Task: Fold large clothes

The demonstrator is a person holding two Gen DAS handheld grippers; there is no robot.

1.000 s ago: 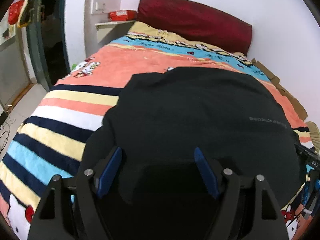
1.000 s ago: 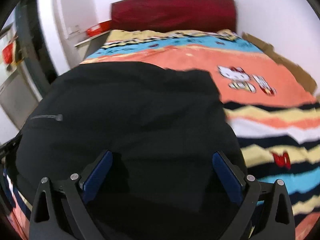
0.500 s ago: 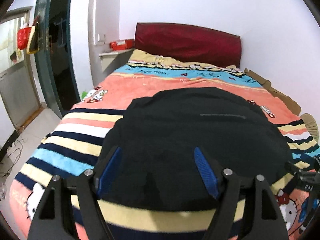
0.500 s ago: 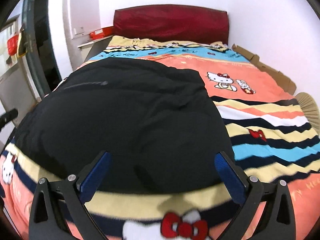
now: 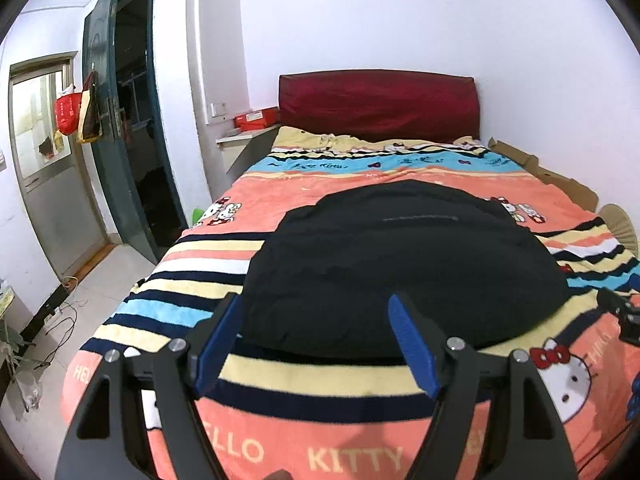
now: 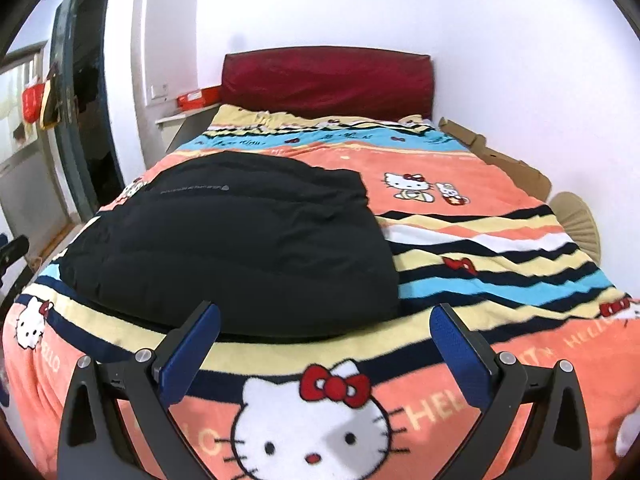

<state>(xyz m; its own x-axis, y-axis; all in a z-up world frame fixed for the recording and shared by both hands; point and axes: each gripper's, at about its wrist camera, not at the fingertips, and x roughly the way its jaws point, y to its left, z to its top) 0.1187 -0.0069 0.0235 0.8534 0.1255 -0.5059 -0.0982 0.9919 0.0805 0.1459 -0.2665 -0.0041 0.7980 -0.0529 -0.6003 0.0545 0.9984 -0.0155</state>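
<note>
A black puffy jacket (image 5: 400, 264) lies folded into a compact bundle on the striped Hello Kitty blanket (image 5: 320, 432); it also shows in the right wrist view (image 6: 240, 248). My left gripper (image 5: 316, 340) is open and empty, raised back from the jacket's near edge. My right gripper (image 6: 324, 344) is open and empty, over the blanket just short of the jacket's near right corner. The right gripper's tip shows at the left view's right edge (image 5: 624, 320).
The bed has a dark red headboard (image 5: 380, 104) against the white wall. Cardboard (image 6: 496, 160) lines the bed's right side. A shelf with a red box (image 5: 256, 118) stands left of the bed. An open dark door (image 5: 120, 140) and bare floor (image 5: 60, 320) lie left.
Both grippers have pulled back and up from the jacket toward the foot of the bed. The jacket stays folded on the blanket. Both stay open.
</note>
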